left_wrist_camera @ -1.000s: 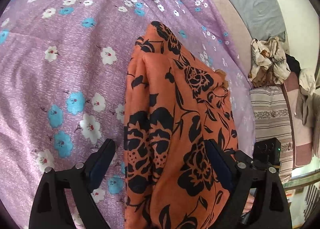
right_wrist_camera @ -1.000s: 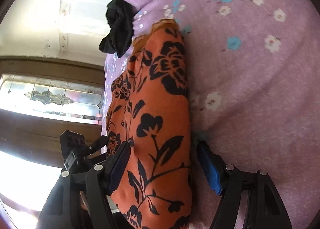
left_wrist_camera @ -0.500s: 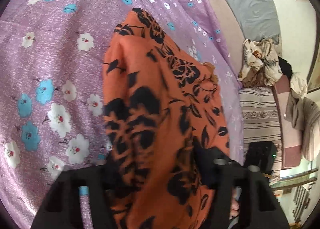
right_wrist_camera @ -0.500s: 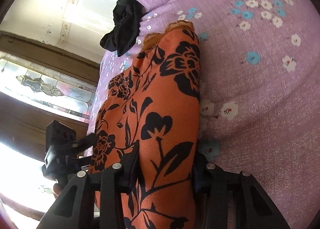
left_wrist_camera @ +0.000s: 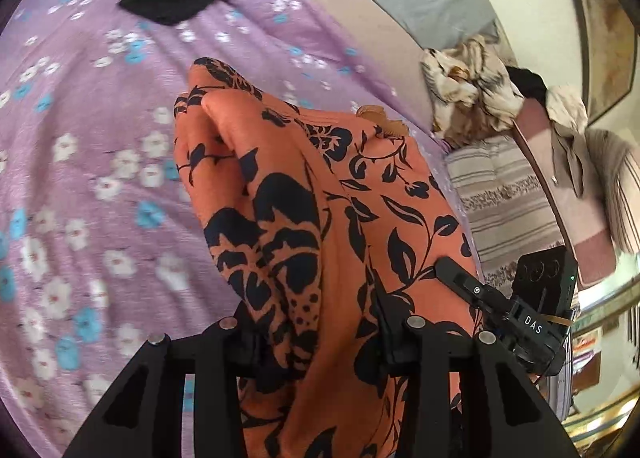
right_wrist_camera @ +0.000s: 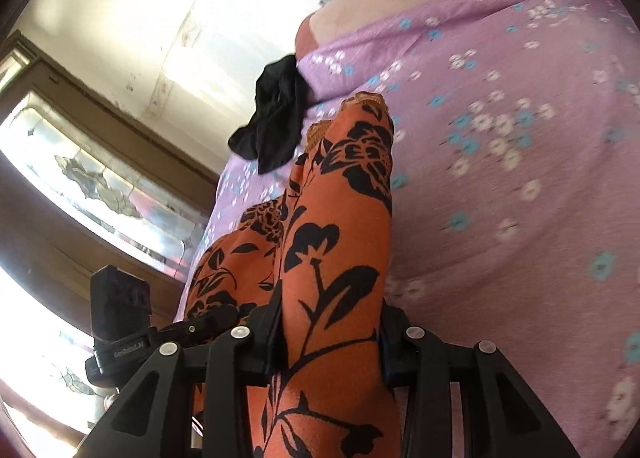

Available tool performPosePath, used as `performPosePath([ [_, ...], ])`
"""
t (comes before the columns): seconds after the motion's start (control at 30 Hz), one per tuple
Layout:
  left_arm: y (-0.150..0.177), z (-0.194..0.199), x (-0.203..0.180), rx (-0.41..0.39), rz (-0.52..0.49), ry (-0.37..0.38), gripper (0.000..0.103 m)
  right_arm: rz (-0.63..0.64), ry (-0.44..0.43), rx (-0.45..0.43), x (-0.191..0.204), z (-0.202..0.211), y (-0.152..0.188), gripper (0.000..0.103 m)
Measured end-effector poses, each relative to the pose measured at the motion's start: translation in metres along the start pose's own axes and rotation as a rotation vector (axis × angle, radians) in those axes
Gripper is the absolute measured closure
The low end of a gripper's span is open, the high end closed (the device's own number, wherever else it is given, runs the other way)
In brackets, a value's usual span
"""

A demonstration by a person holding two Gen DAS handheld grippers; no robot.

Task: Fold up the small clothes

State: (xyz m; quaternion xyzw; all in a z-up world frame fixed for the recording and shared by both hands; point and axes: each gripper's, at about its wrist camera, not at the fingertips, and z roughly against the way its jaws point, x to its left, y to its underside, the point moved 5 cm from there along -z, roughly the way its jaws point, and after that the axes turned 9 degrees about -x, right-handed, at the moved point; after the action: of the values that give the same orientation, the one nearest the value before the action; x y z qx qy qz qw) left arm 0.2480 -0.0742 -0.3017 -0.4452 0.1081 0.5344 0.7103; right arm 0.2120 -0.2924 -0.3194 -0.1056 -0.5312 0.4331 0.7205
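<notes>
Above the purple floral bedspread (left_wrist_camera: 100, 130), both jaws just closed, seemingly pinching bunched orange black-flowered cloth (left_wrist_camera: 320, 218)

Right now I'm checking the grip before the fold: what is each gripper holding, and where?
Both hold the orange floral garment along its near end: the left gripper and right gripper each pinch bunched fabric, side by side.

Matt orange cloth garment (left_wrist_camera: 320, 218), woven purple bedsheet (left_wrist_camera: 100, 118), matt black plastic tool (left_wrist_camera: 320, 342)
</notes>
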Motion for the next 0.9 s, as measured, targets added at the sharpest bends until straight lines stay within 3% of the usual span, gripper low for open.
performPosePath([
  [0.13, -0.003, -0.021, -0.017, 0.038, -0.025, 0.005, 0.06, -0.002, 0.033, -0.03, -0.021, 0.026, -0.006, 0.064],
  [0.4, 0.007, -0.049, -0.035, 0.107, -0.08, -0.024, 0.06, -0.035, 0.092, -0.008, -0.058, 0.036, -0.005, 0.064],
  [0.67, 0.009, -0.07, -0.04, 0.132, -0.122, -0.112, 0.058, -0.05, 0.107, 0.025, -0.068, 0.028, 0.0, 0.064],
  [0.77, 0.011, -0.075, -0.033, 0.162, -0.123, -0.152, 0.047, -0.075, 0.133, 0.057, -0.076, 0.023, 0.004, 0.064],
  [0.9, 0.008, -0.072, -0.034, 0.157, -0.149, -0.177, 0.038, -0.078, 0.18, 0.079, -0.082, 0.023, 0.003, 0.053],
])
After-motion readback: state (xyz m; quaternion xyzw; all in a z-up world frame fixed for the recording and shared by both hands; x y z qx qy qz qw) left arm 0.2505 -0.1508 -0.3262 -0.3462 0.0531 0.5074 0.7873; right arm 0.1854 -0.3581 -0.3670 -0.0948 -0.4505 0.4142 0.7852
